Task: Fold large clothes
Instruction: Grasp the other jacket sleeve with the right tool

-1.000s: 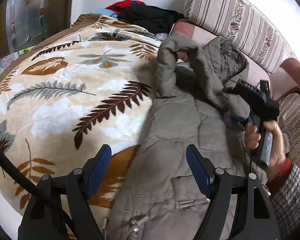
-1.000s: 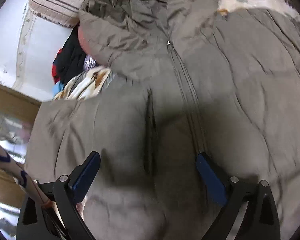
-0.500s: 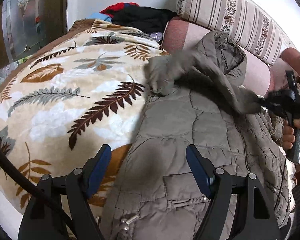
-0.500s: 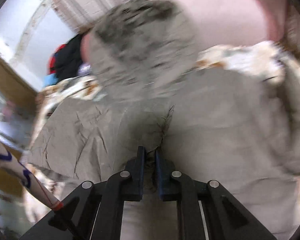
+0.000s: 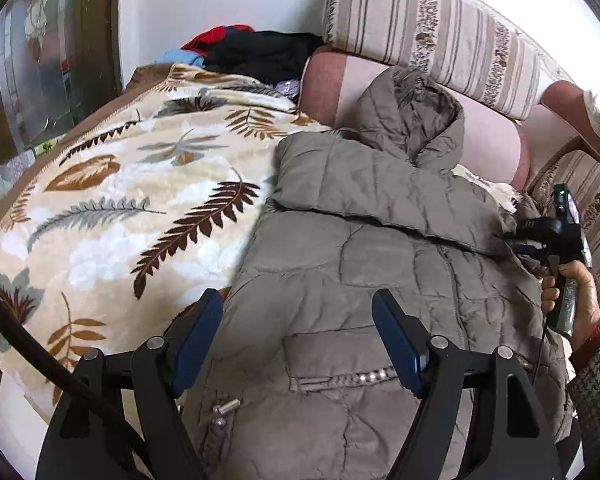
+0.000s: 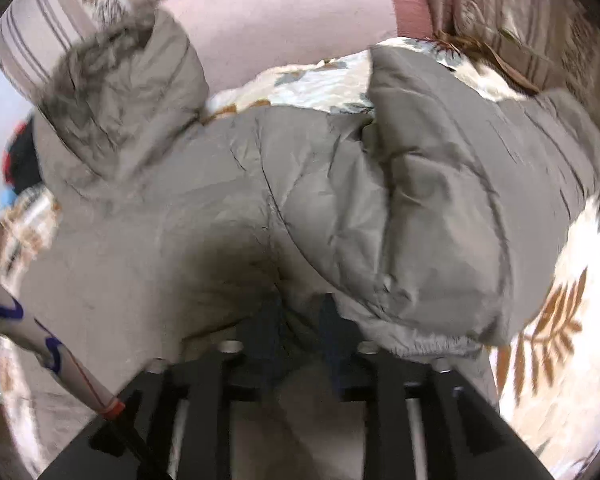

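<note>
A: The leaf-print blanket [image 5: 112,208] covers the sofa, and the grey padded coat [image 5: 360,280] lies flat on its right half, hood [image 5: 412,120] far against the pink bolster [image 5: 492,148].

B: One sleeve [image 5: 380,184] is folded across the chest. I'd judge the other sleeve comes next.

A: The right gripper [image 6: 300,320] is opening, with coat fabric between its jaws.

B: Let the fabric drop fully clear before pulling away, or the fold drags.

A: The left gripper [image 5: 298,340] hovers spread, empty, above the hem.

B: Use it to pin the coat's body.

Left tongs [image 5: 298,340] gape above the padded coat [image 5: 380,280].
</note>
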